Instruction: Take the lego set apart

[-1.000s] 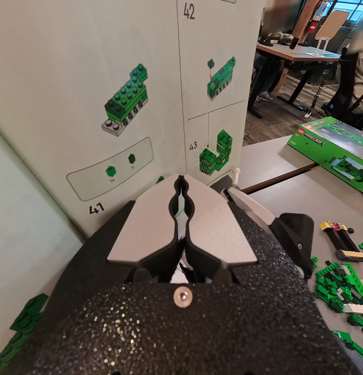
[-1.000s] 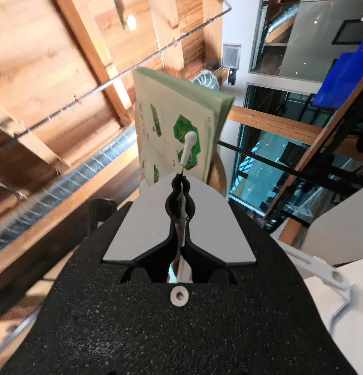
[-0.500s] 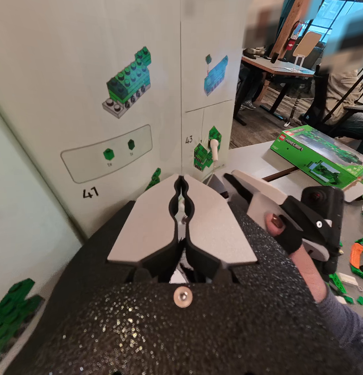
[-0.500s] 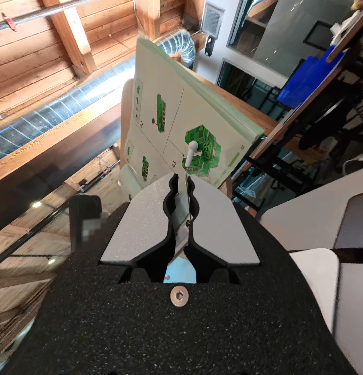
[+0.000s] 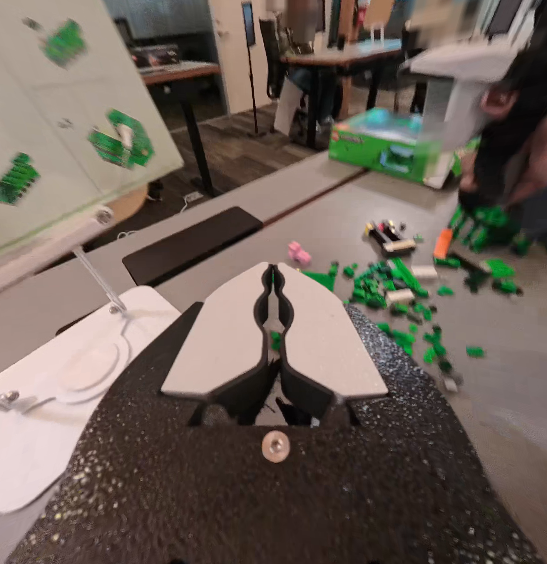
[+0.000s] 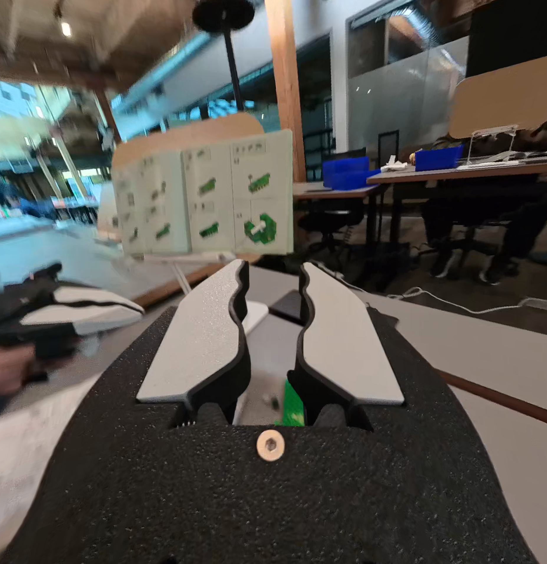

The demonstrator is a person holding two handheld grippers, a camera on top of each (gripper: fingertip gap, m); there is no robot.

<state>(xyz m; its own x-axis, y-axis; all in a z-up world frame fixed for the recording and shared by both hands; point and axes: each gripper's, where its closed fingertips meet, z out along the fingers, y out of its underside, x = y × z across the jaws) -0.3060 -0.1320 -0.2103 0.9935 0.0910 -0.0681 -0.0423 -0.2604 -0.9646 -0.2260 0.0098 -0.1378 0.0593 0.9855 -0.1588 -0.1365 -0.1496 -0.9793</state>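
Observation:
Several loose green lego pieces (image 5: 388,290) lie scattered on the grey table (image 5: 495,412). A larger green lego clump (image 5: 486,225) sits far right, blurred. My left gripper (image 5: 272,268) is shut and empty, above the table, left of the pieces. My right gripper (image 6: 273,274) is open and empty, and faces the instruction booklet (image 6: 205,198). A green piece (image 6: 292,406) shows below, between its fingers. The right gripper also shows blurred in the left wrist view (image 5: 449,76). The left gripper shows in the right wrist view (image 6: 67,308).
The booklet (image 5: 67,122) stands on a white stand (image 5: 67,366) at the left. A green box (image 5: 385,149) lies at the back. A pink piece (image 5: 299,253), a black and yellow piece (image 5: 388,238) and an orange tool (image 5: 443,247) lie near the green pieces. Blue bins (image 6: 348,174) sit on another table.
Both grippers have pulled back from the booklet. The right gripper has let go of the white-tipped page clip and opened. The left view has swung right over the table.

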